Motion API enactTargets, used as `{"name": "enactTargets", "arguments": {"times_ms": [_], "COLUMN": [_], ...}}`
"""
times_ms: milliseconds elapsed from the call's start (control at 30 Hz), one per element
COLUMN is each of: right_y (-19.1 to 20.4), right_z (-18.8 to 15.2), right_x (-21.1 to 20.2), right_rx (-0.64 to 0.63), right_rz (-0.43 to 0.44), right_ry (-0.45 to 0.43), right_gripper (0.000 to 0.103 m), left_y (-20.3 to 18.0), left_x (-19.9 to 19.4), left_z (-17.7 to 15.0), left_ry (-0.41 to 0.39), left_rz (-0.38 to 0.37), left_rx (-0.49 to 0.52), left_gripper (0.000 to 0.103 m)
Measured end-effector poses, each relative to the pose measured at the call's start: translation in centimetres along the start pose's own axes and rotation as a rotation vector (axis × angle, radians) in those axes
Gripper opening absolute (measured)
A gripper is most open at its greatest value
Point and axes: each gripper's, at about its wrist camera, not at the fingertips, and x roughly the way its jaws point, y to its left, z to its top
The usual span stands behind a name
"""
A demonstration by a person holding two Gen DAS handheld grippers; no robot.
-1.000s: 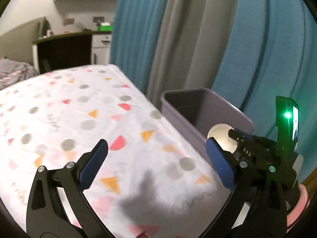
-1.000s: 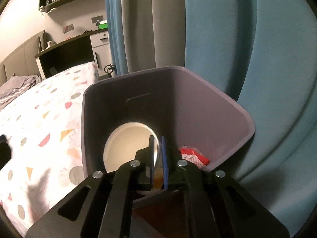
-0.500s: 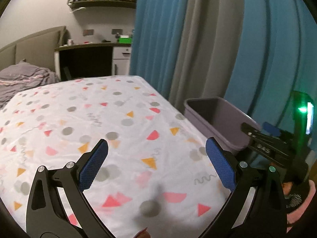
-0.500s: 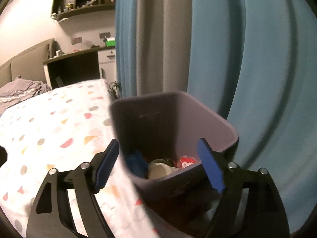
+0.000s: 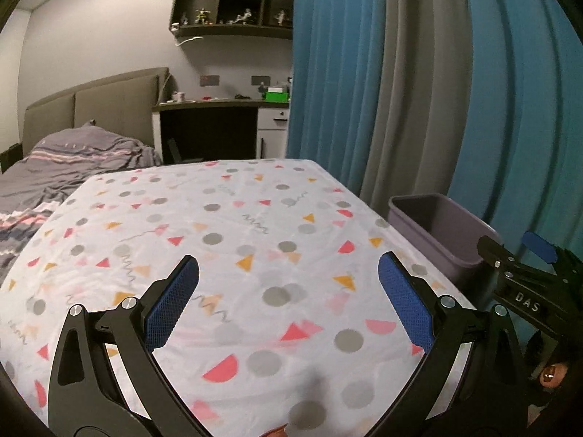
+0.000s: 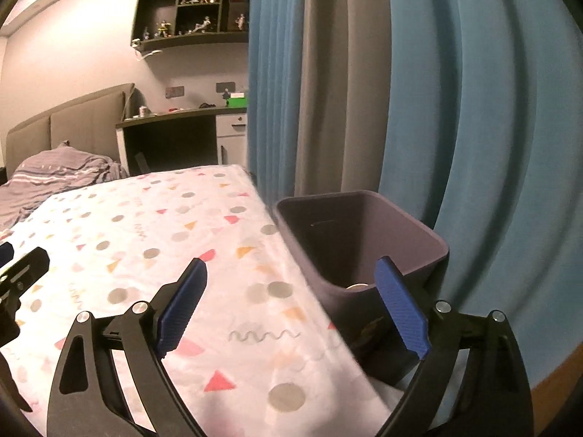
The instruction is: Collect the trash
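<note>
Both grippers are hovering empty over the patterned bedsheet (image 5: 255, 240).
The right gripper (image 6: 291, 306) jaws have just been opening, nothing between them, purple bin (image 6: 364, 240) just ahead; left gripper (image 5: 288, 298) jaws are standing spread.

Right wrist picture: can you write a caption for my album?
Open right claw above the patterned bedspread, beside the purple bin.

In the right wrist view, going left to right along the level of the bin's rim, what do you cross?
Grey striped duvet → patterned bedsheet → purple bin → blue curtain.
</note>
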Motion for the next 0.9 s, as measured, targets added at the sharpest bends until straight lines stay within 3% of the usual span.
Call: {"name": "enactTargets", "arguments": {"times_ms": [367,900], "right_y": [2.8,3.8], "right_z": [-0.3,-0.5], "right_x": [-4.3,-5.4], "right_rx": [-0.012,-0.017], "right_rz": [0.031,0.032], "right_ry": [-0.063,-0.086], "right_gripper": [0.093,0.093], "left_y": [1.8,2.3], "left_x": [-2.8,-3.4], "left_z": [-0.9,-0.9], "left_ry": [-0.013,-0.017], "left_rz": [0.008,0.014], "left_rx": [-0.016,-0.021], "left_gripper": [0.097,0.097]}}
